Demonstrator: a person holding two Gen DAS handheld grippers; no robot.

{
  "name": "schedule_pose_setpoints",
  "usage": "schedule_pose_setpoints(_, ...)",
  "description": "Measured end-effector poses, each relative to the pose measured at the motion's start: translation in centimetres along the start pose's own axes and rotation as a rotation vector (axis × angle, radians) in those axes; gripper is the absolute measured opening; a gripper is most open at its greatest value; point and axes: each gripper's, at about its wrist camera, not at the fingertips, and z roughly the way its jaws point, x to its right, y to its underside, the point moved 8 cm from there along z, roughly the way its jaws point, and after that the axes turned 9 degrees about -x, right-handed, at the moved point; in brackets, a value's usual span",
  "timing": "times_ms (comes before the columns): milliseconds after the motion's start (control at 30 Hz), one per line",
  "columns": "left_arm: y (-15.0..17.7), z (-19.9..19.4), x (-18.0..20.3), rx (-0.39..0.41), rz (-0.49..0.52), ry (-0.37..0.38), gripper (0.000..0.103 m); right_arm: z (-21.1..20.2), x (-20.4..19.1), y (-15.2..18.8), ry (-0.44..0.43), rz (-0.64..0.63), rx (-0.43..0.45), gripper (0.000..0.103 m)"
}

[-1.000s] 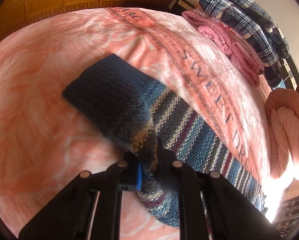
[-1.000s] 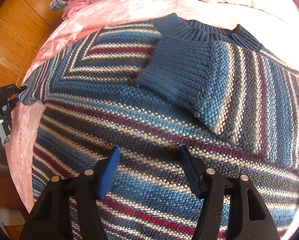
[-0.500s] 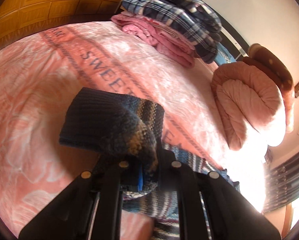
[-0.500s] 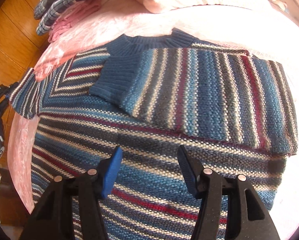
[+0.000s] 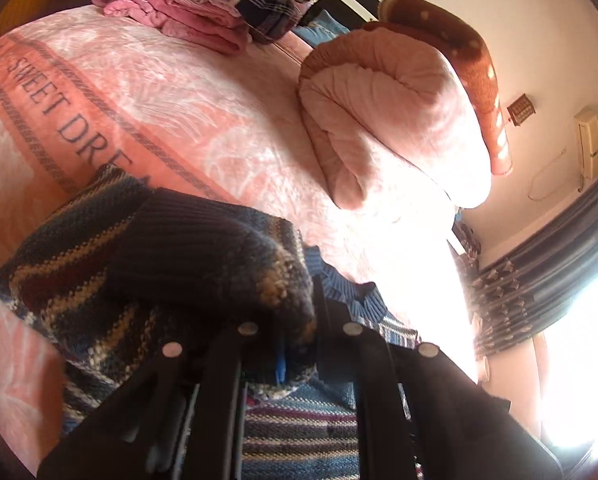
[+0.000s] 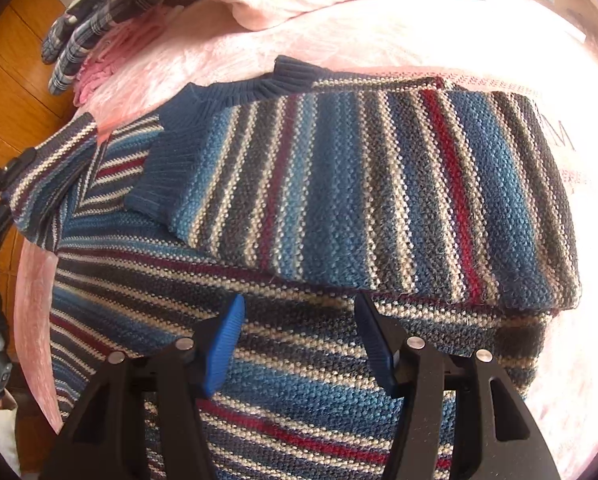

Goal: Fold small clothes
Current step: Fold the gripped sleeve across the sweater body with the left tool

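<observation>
A blue, white and red striped knit sweater (image 6: 299,240) lies flat on a pink bedspread (image 6: 259,40). One sleeve (image 6: 359,184) is folded across its chest, dark cuff (image 6: 167,172) pointing left. My right gripper (image 6: 299,340) hovers open over the sweater's body, nothing between its blue pads. The other sleeve (image 5: 179,264) is lifted off the bed with my left gripper (image 5: 295,344) shut on it near the dark ribbed cuff, which drapes over the fingers. In the right wrist view that raised sleeve (image 6: 51,184) and the left gripper show at the far left edge.
Folded plaid and pink clothes (image 5: 203,8) are stacked at the bed's far end. A rolled pink quilt (image 5: 387,120) lies at the head side. An orange wooden wall (image 6: 15,80) runs along the bed. A curtained bright window (image 5: 559,280) is at right.
My left gripper has lifted the sleeve off the bed and swung it towards the sweater's body. My right gripper has drawn back slightly, so more of the folded sleeve shows.
</observation>
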Motion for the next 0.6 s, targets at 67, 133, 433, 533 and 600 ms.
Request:
schedule_pose_setpoints(67,1.2,2.0,0.1,-0.038,-0.006,-0.008,0.008,0.4,0.3,0.0,-0.003,0.008,-0.007,0.058)
schedule_pose_setpoints(133,2.2,3.7,-0.3,-0.075,-0.017,-0.018,0.009,0.7,0.5,0.0,-0.012,0.013,-0.011,0.058)
schedule_pose_setpoints(433,5.6,7.8,-4.3,-0.193,-0.049,-0.056,0.01,1.5,0.7,-0.2,-0.011,0.019,-0.03,0.058)
schedule_pose_setpoints(533,6.1,7.0,-4.2,-0.216,-0.02,-0.042,0.011,1.7,0.6,-0.3,-0.003,0.022,-0.041,0.058)
schedule_pose_setpoints(600,6.9,5.6,-4.0,-0.24,0.008,-0.032,0.011,1.7,0.5,-0.5,0.002,0.024,-0.05,0.058)
